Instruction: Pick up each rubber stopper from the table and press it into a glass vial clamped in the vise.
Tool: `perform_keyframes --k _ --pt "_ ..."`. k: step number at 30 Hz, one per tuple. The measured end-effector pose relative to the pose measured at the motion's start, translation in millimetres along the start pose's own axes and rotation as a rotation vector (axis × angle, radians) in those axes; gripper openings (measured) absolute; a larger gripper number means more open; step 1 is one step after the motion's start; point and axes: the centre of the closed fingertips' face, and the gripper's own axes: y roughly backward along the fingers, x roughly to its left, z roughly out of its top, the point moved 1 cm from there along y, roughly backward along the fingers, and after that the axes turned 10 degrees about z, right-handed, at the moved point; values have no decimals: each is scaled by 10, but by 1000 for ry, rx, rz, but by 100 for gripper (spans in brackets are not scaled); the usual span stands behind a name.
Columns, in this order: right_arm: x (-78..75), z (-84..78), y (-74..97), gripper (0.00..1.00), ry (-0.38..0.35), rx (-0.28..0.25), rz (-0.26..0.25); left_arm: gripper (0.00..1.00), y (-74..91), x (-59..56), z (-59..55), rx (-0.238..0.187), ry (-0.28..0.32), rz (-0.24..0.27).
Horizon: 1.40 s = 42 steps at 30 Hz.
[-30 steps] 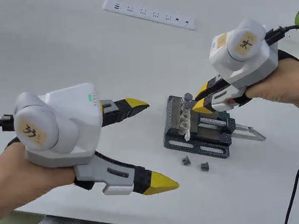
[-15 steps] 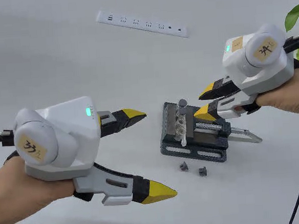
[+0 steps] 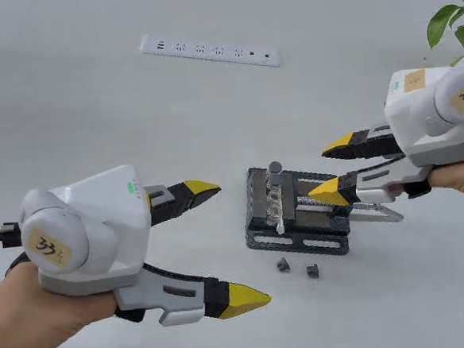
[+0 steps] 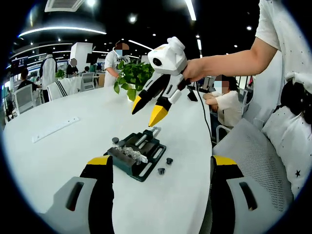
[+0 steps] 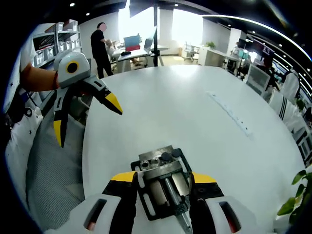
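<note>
When I look down in the head view, my left claw (image 3: 241,243) and right claw (image 3: 319,170) are open and empty. Two stoppers (image 3: 283,264) lie on the counter (image 3: 91,96) beside the vise (image 3: 300,234). In the left gripper view, the vials (image 4: 130,152) stand upright in a row. In the right gripper view their mouths face up, so I should pinch a stopper's sides and push straight down.

Two grippers — left gripper (image 3: 243,243), right gripper (image 3: 318,171). One vise (image 3: 300,237) between their fingertips, two loose stoppers (image 3: 283,264) beside it, one seated stopper (image 3: 275,168), one power strip (image 3: 209,50).
</note>
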Motion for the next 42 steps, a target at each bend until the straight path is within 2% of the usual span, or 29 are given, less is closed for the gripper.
perform_keyframes --k 11,21,24,26,29,30,32,34,36,41,42 --pt "119 -125 280 53 -24 -161 -13 75 -107 -35 -30 35 -23 16" --pt "340 -373 522 62 -41 -276 -22 64 -242 -62 -121 95 -55 32" --pt "418 -449 573 63 -58 -303 -25 58 -276 -50 -207 131 -53 39" --pt "469 -511 605 63 -66 -314 -30 55 -313 -38 -263 139 -62 36" --pt "523 -604 652 63 -83 -323 -38 51 -373 -57 -343 182 -74 30" --pt "517 -696 700 64 -89 -326 -43 49 -404 -63 -397 210 -74 32" --pt "546 -753 733 64 -101 -333 -50 47 -462 -98 -465 243 -97 23" --pt "569 -791 748 64 -111 -336 -54 46 -517 -113 -496 246 -94 20" --pt "598 -845 762 64 -116 -332 -62 43 -571 -109 -587 283 -95 24" --pt "609 -966 858 63 -142 -353 -85 35 -713 -108 -710 326 -105 41" --pt "613 -972 869 63 -146 -357 -91 33 -731 -96 -763 352 -117 50"
